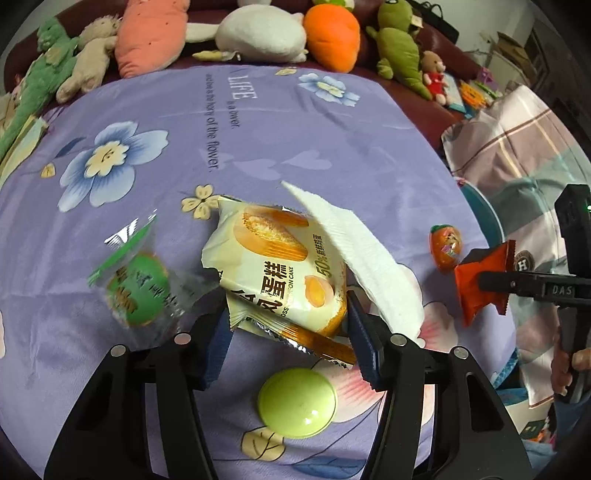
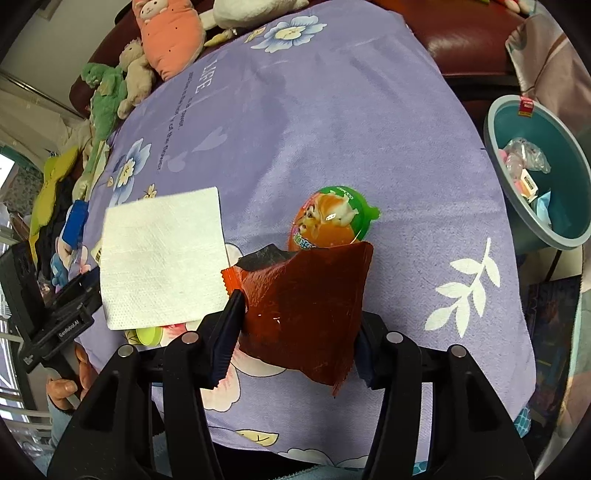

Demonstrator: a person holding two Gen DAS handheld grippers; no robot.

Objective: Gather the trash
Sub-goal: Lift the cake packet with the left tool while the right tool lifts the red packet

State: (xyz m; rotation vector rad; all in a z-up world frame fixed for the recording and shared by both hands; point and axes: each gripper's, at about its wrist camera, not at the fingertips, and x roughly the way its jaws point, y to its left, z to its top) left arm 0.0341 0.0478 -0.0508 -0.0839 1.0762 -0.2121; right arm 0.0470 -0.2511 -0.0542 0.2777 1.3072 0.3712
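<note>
My left gripper (image 1: 290, 332) is shut on a cream cake wrapper (image 1: 280, 273), its pads pressing both sides. A white napkin (image 1: 354, 251) lies tilted over the wrapper and the right-hand finger. In the right wrist view that napkin (image 2: 162, 254) hides the left fingertips. My right gripper (image 2: 295, 343) is shut on a red wrapper (image 2: 306, 310), also seen at the right edge of the left wrist view as the red wrapper (image 1: 480, 284). A clear and green wrapper (image 1: 136, 284) lies left of the cake wrapper on the purple cloth (image 1: 295, 140).
A green lid (image 1: 297, 402) sits under the left gripper. An orange and green toy capsule (image 2: 332, 218) lies just beyond the red wrapper. A teal bin (image 2: 495, 122) holding some trash stands off the cloth's right edge. Plush toys (image 1: 258, 33) line the far side.
</note>
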